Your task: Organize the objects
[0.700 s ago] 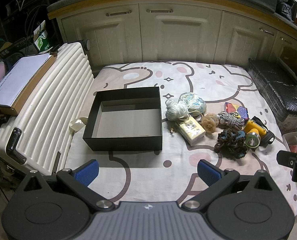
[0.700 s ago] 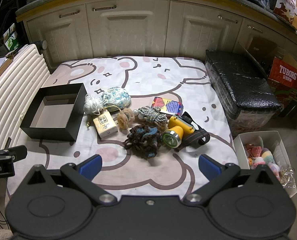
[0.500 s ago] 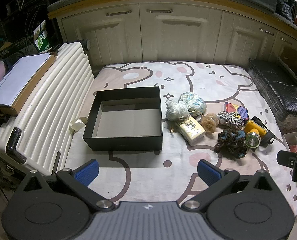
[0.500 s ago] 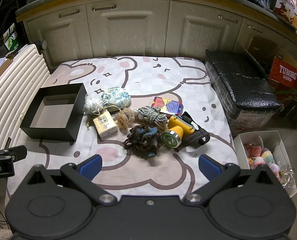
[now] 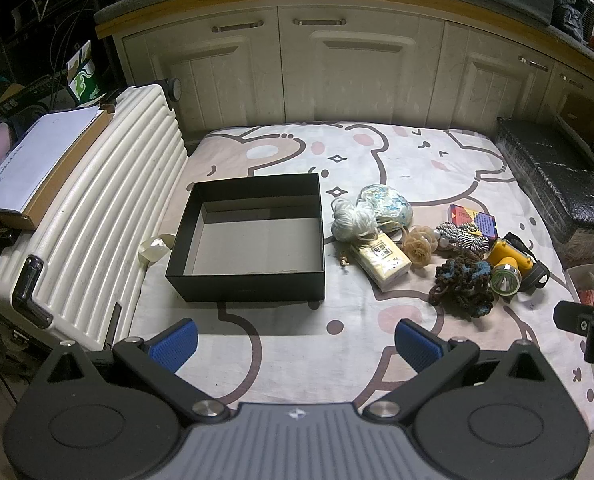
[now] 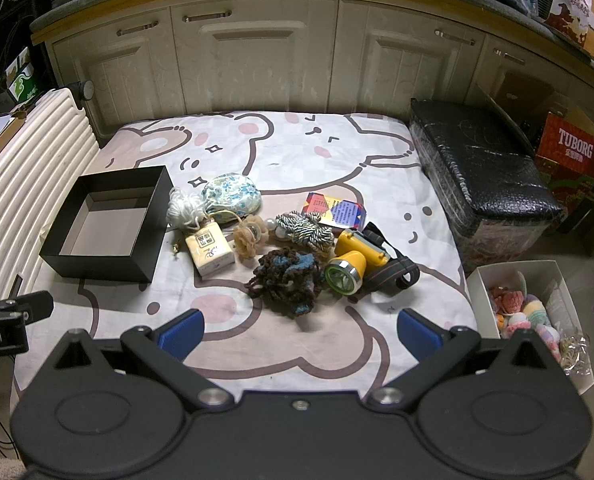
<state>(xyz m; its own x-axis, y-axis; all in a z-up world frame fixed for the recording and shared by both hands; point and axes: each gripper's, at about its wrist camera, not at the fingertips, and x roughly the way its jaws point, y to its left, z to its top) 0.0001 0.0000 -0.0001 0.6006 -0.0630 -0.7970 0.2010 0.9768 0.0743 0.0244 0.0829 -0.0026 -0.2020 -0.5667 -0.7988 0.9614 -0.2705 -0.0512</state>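
Clutter of small objects (image 6: 281,240): loose on bear-print cloth, dead ahead of right tongs (image 6: 300,330), nearer them; black box (image 5: 249,240) ahead of left tongs (image 5: 295,342). Both tongs apart, empty.

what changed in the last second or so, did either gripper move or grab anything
Nothing visibly changed. The left gripper and right gripper are both open and empty, short of the pile. The black box is empty, and the yellow headlamp and the other items lie where they did.
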